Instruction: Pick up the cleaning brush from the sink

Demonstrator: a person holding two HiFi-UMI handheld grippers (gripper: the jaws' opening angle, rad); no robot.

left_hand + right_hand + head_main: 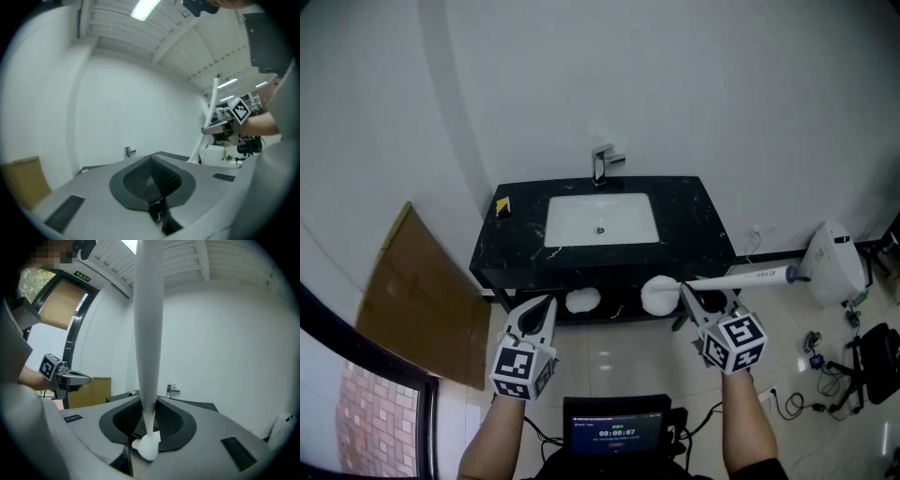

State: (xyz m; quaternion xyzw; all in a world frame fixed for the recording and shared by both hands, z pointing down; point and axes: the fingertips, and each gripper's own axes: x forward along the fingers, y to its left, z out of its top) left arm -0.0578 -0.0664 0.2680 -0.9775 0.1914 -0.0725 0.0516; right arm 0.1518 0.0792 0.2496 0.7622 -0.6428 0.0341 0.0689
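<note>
A white cleaning brush [741,279] hangs in the air in front of the black vanity, its round head [659,294] to the left and its handle running right. My right gripper [686,298] is shut on the brush close to the head. In the right gripper view the handle [148,333] rises straight up from between the jaws [149,427]. My left gripper [539,314] is held up at the left, apart from the brush, shut with nothing in it [153,164]. The white sink [572,225] lies behind, with a faucet [602,164] at its back.
A small yellow thing [502,206] lies on the countertop's left corner. A brown board [417,291] leans at the left. A white object [581,300] sits on the shelf under the counter. A white appliance [836,262] and a chair base [872,361] stand at the right.
</note>
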